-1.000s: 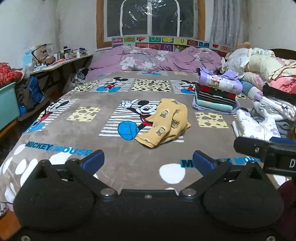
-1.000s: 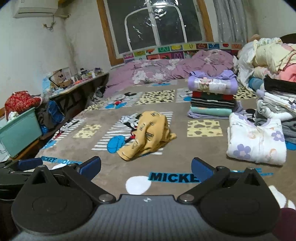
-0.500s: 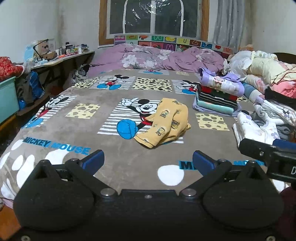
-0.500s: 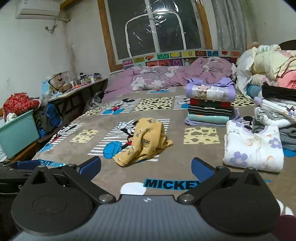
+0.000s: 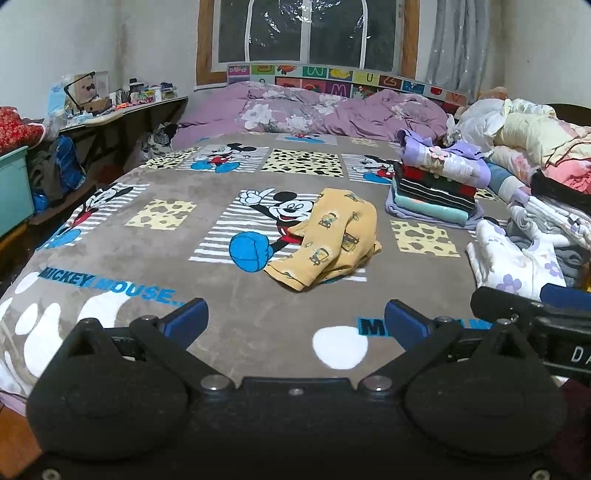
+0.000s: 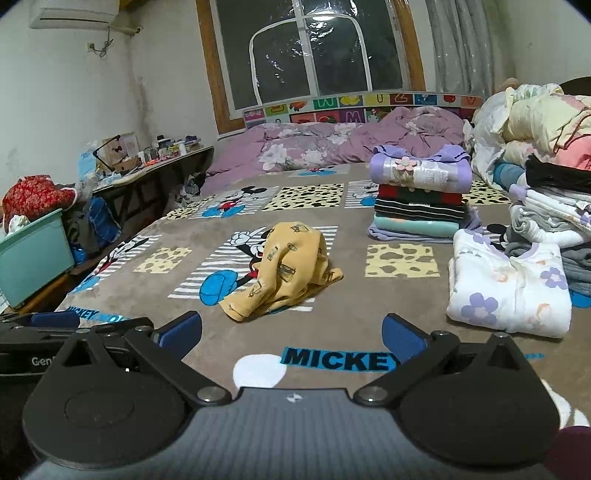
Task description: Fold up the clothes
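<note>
While both claws hung wide apart and empty over the near edge of the bed [image 5: 122,206], the clothes lay in several states across the Mickey Mouse blanket. At the far left of both frames a teal bin [image 6: 33,254] and a cluttered tabletop [image 6: 155,162] stood beside the bed. Near the middle, the yellow printed garment [image 5: 328,240] sat in a loose, rumpled heap on the blanket, well ahead of the left claw [image 5: 295,321] and the right claw [image 6: 291,332], touched by neither. Right of it rose a neat stack of folded clothes [image 6: 421,199], and nearer the lower right lay a white floral garment [image 6: 509,288], flat and seemingly folded. At the far right edge was a mixed pile of clothes [image 6: 546,218], some layered, some bundled.

By these signs part of the work appeared done: the stack and the floral piece looked folded, while the yellow garment and probably some of the right-hand pile were left.

The right wrist view showed an air conditioner [image 6: 74,13] in its upper left and the whole floral garment; the left wrist view cut that garment off behind the other claw's body at lower right. The left view showed the yellow garment's two legs lying side by side more clearly.
</note>
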### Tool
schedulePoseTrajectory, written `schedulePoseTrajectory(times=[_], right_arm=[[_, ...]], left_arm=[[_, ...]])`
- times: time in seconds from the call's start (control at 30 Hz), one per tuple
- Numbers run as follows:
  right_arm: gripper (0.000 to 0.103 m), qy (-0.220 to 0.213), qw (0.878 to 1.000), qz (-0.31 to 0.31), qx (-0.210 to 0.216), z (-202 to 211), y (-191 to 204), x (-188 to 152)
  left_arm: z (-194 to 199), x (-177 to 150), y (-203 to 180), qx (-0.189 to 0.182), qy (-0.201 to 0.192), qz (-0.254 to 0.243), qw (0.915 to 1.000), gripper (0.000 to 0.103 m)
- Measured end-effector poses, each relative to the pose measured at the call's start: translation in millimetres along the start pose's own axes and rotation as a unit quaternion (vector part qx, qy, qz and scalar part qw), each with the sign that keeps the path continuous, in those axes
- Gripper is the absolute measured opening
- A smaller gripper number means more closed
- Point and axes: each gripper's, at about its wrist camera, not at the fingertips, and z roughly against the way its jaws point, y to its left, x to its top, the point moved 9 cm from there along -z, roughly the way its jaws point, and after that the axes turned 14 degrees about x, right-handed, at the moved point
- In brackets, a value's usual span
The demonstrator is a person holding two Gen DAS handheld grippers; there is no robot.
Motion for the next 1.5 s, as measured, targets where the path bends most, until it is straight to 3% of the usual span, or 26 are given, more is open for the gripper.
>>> schedulePoseTrajectory(times=[0.97,1.5], right_arm=[[0.103,0.023,1.000,0.005,0.019,-29.0,-2.8,-1.8],[0.103,0.046,0.999,-0.001,0.017,-72.0,-33.6,2.1]], left_arm=[[-25.1,-2.5,-1.7,0.017,0.007,-0.007,0.9998,0.103],[-74.2,8.0,-15.0,0.015,0.014,-0.038,0.9991,0.103]])
